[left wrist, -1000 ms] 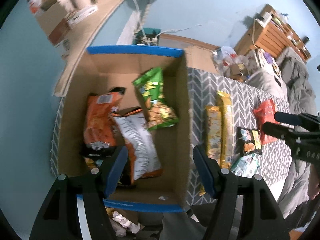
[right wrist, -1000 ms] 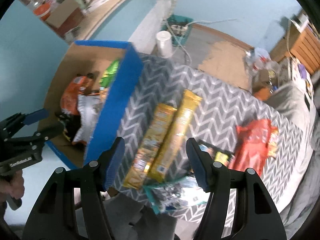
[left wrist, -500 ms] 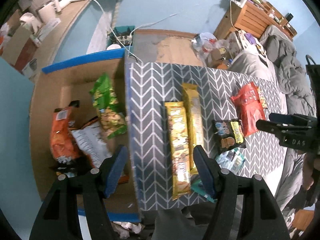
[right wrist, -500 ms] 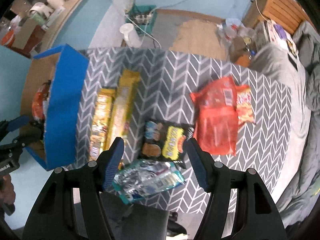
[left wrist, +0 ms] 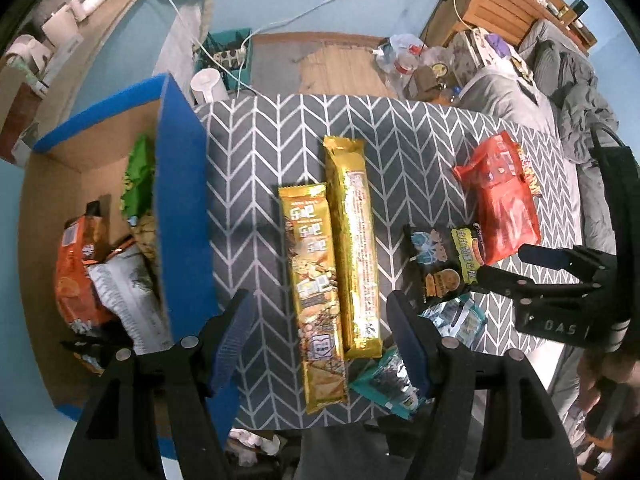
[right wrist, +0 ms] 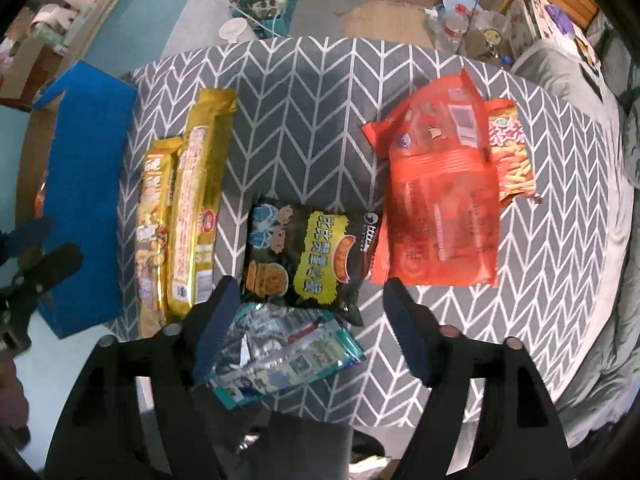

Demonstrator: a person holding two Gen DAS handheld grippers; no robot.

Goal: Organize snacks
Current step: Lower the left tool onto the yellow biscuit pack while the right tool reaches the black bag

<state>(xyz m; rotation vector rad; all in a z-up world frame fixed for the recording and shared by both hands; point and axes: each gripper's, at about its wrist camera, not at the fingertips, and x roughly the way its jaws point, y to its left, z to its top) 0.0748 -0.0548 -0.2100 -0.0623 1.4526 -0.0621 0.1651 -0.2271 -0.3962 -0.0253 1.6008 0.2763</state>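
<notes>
Two long gold snack packs [left wrist: 316, 280] [left wrist: 354, 240] lie side by side on the grey chevron table [left wrist: 280, 140]. My left gripper [left wrist: 320, 332] is open and empty, above their near ends. A black cookie bag [right wrist: 308, 264], a silver-teal bag [right wrist: 280, 356] and a red bag [right wrist: 440, 200] lie to the right. My right gripper [right wrist: 310, 320] is open and empty, above the black and silver-teal bags. A blue-edged cardboard box [left wrist: 180, 200] at the left holds orange, white and green snack bags [left wrist: 80, 272].
A small orange-red chip bag [right wrist: 514, 148] lies tucked under the red bag's right side. The table's near edge [right wrist: 380, 420] is just beneath my grippers. Beyond the table are a floor with cables, bottles [left wrist: 400, 56] and a wooden shelf [left wrist: 500, 4].
Both grippers have swung to the right: the left from over the box to over the gold packs, the right from the gold packs to the black and silver-teal bags. Both stayed open.
</notes>
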